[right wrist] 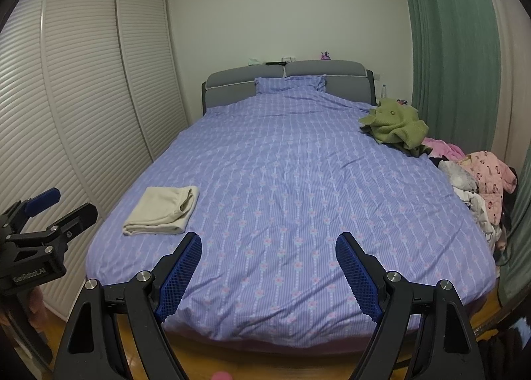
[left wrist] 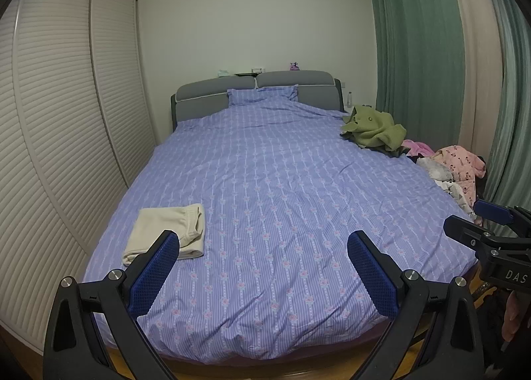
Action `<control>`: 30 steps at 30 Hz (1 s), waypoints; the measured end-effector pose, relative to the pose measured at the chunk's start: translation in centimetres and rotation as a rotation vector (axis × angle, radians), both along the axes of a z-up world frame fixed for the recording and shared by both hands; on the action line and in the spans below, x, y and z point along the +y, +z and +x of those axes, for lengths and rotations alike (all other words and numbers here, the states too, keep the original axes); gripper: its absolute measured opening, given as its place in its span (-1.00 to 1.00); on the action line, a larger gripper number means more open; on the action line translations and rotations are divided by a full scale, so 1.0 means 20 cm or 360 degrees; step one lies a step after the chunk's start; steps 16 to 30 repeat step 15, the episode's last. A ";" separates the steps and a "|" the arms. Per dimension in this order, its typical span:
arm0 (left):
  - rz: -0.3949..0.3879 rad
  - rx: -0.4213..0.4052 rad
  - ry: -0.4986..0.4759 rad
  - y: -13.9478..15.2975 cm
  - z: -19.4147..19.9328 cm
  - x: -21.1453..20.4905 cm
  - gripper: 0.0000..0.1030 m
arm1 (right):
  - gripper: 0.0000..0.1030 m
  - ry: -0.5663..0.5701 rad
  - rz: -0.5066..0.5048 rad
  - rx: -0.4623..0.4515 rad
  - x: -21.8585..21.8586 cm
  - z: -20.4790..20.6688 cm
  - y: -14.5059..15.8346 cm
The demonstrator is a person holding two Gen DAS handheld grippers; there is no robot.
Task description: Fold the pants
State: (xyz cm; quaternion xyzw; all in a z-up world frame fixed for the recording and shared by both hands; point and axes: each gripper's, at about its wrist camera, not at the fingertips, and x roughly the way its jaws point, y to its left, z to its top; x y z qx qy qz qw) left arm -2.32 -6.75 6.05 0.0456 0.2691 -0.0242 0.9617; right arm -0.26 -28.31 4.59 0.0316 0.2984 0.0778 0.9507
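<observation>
My claws: left gripper (left wrist: 262, 277) and right gripper (right wrist: 268, 275) both spread wide, empty.
Pants: cream pants (left wrist: 167, 234) lie folded on the bed (left wrist: 282, 181) — left of both.
Nearer: my left.

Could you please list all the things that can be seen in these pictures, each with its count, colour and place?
folded pants: one, cream, near left part of bed
bed cover: one, lilac striped, over bed
pillow: one, lilac, at headboard
headboard: one, grey, far end
green garment: one, right edge of bed
clothes pile: pink and white, right edge
curtain: green, right
wardrobe doors: white, left
left gripper: open, empty
right gripper: open, empty
</observation>
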 end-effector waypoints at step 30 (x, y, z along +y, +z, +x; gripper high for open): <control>0.0003 -0.0013 0.0014 0.01 0.01 -0.01 1.00 | 0.62 0.0011 0.0003 -0.0006 -0.02 0.01 0.00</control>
